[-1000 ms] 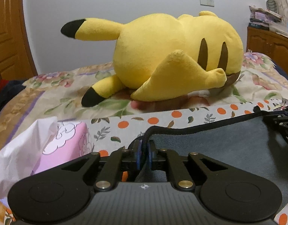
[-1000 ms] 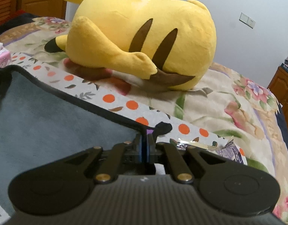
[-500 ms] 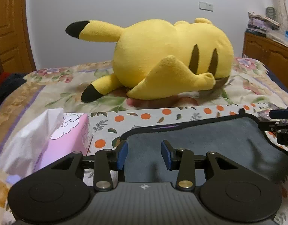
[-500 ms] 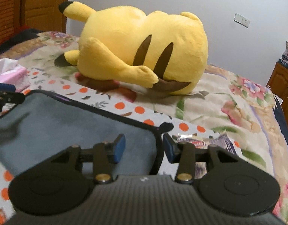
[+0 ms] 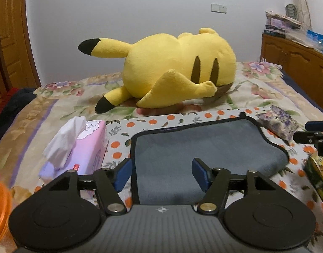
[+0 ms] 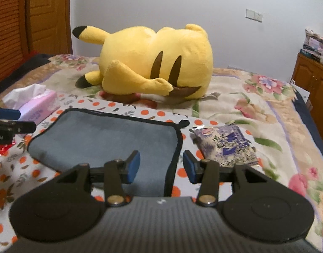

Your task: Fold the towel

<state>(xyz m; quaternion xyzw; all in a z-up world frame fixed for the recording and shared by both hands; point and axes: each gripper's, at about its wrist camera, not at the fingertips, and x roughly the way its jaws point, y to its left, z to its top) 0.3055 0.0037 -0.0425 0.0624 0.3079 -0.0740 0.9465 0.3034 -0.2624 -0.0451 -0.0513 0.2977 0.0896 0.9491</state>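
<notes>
The left gripper (image 5: 162, 174) is held low and level above the near part of the towel (image 5: 207, 151), its two blue-padded fingers (image 5: 200, 174) spread wide with nothing between them. The towel's black-trimmed left edge runs just inside its left finger, and the grey cloth lies flat ahead and under the gap. The right gripper (image 6: 161, 167) is posed the same way, level and facing forward, fingers parted and empty; the towel's trimmed right edge passes through the gap between them, nearer the right finger.

The towel lies folded on the dotted cloth (image 5: 153, 122), its long side running crosswise between the two tools, with the rolled fold toward the tools and the trimmed edges facing away. A small black loop (image 6: 183, 123) sticks out at its far right corner.

Left of the left gripper sits a pink tissue box (image 5: 85, 145). Just right of the right gripper lies a purple packet (image 6: 226, 145). Beyond the towel a yellow plush toy (image 5: 176, 73) lies on the flowered bedspread (image 6: 256, 105).
</notes>
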